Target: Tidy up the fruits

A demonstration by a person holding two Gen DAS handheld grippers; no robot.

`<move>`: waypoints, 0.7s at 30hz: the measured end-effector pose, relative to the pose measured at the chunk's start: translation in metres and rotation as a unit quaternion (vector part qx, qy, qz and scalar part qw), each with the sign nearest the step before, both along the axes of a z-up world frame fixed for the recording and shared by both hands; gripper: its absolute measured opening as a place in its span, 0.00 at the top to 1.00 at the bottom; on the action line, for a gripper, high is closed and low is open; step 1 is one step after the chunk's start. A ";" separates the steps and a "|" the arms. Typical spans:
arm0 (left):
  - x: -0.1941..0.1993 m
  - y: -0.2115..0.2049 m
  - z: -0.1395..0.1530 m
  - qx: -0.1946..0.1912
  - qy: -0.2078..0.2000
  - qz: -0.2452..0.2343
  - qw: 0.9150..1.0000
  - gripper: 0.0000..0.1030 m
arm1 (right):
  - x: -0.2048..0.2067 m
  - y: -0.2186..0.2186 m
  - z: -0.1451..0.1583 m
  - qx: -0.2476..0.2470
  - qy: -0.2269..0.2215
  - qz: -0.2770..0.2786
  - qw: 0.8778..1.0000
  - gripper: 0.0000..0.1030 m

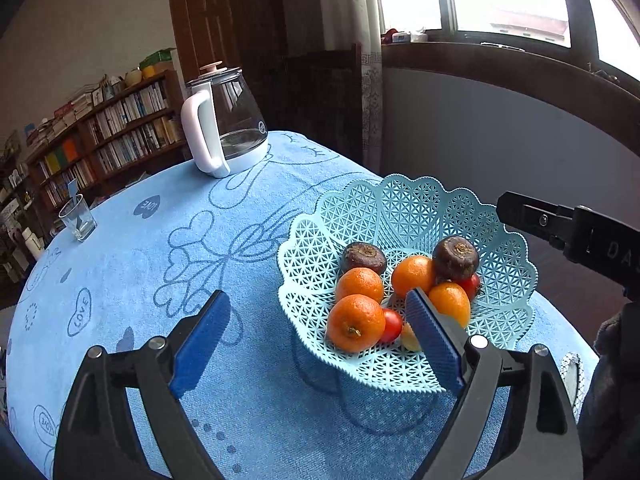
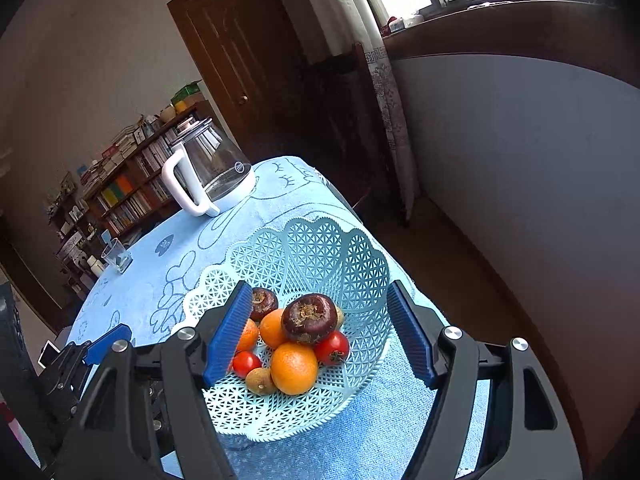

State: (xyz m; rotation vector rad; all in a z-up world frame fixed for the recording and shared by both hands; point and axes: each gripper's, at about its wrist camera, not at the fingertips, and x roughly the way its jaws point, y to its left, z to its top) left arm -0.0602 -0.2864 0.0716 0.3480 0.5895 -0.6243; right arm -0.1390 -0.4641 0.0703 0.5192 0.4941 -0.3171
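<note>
A light blue lattice fruit basket [image 1: 416, 208] [image 2: 320, 248] stands on the blue tablecloth. It holds several oranges [image 1: 355, 322] [image 2: 294, 368], two dark purple fruits [image 1: 456, 258] [image 2: 309, 318], red tomatoes [image 1: 392, 324] [image 2: 332, 347] and a small brown kiwi-like fruit [image 2: 260, 380]. My left gripper [image 1: 318, 340] is open and empty, its right finger over the basket's front rim. My right gripper [image 2: 320, 336] is open and empty, its fingers on either side of the fruit pile, above the basket.
A glass kettle with a white handle [image 1: 224, 120] [image 2: 208, 168] stands at the table's far side. A small drinking glass [image 1: 78, 216] [image 2: 117, 255] is at the left edge. Bookshelves, a door and a window lie beyond.
</note>
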 end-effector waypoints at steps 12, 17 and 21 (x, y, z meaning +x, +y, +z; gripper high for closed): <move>-0.006 0.024 0.005 0.003 -0.009 0.058 0.998 0.12 | -0.009 0.014 -0.010 -0.028 0.030 0.038 0.998 0.07; -0.019 0.032 0.009 -0.001 -0.015 0.076 0.997 0.05 | -0.027 0.020 -0.014 -0.047 0.033 0.049 0.997 0.04; -0.035 0.033 0.013 0.015 -0.036 0.105 0.994 0.05 | -0.041 0.022 -0.013 -0.052 0.031 0.046 0.997 0.03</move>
